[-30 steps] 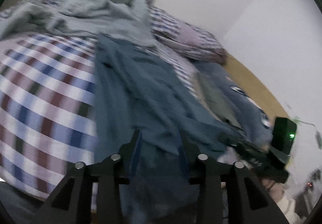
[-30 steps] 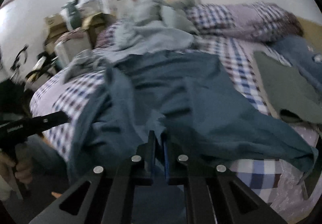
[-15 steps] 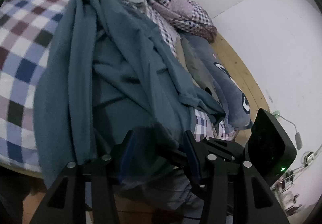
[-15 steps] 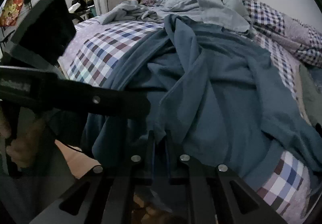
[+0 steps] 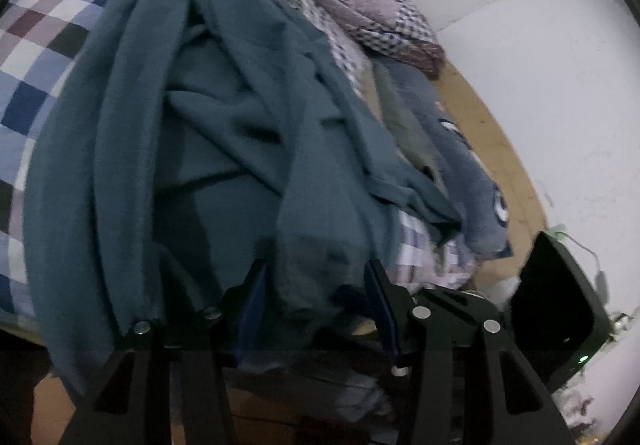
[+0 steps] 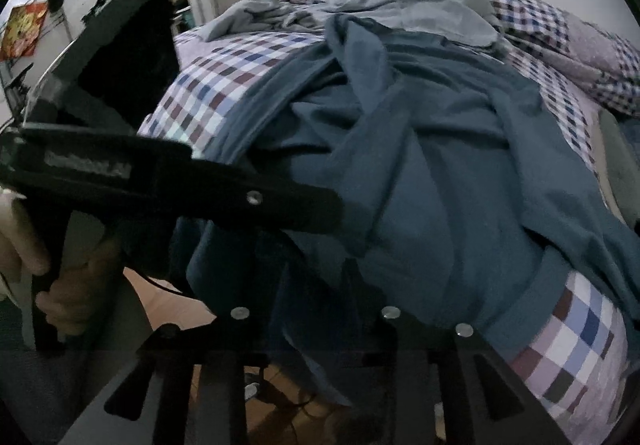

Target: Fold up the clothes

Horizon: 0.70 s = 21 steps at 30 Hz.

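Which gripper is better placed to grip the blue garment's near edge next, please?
Left, probably: the blue garment bunches inside the open left gripper; the right gripper has its fingertips lost in shadow.

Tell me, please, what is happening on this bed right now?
A person with a gripper in each hand is handling a teal garment that is spread in folds over the checked bedspread. The left gripper has the cloth's near edge bunched between its open fingers, at the foot of the bed. The right gripper's fingers are buried under the cloth. Grey clothes lie heaped further up.
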Motion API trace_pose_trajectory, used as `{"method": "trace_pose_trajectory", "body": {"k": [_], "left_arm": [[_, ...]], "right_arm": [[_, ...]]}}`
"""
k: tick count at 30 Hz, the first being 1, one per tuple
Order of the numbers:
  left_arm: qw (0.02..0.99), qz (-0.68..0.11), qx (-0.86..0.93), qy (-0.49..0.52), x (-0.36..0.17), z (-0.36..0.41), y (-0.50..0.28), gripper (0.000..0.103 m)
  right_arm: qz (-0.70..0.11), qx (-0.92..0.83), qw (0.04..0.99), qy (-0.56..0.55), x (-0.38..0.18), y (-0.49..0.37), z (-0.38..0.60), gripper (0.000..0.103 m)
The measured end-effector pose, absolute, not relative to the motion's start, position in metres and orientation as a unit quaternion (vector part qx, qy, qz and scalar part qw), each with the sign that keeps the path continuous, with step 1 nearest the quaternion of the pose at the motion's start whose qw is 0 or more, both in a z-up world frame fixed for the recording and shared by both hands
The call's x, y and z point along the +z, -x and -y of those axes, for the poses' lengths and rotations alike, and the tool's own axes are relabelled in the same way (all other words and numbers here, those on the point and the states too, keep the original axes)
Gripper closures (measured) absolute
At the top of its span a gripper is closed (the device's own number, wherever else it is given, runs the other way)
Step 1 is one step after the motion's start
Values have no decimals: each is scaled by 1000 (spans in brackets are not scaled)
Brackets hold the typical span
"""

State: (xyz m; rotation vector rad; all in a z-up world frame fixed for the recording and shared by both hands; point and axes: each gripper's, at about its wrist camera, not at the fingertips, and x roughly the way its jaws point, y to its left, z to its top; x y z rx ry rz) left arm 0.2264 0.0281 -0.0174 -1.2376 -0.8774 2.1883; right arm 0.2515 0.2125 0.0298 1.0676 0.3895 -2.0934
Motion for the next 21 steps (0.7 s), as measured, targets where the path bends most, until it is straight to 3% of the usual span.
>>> {"method": "trace_pose_trajectory", "body": {"k": [13,15,17,21], "left_arm": [[228,313,799,460,-26,-42,-221,51],[227,312,799,462,-27,-40,-222,56],[225,308,799,465,-27,-40,-223,73],[222,301,803,464,-25,-39,-225,92]], "right_arm": [[-79,-847,335,-405,46,-243,-256,65],[-71,-851,329,-403,49,-240,-261,64],[-66,-853,325,-403,49,-238,-263,64],[-62,-856,318,-402,50,-235,-265,64]]}}
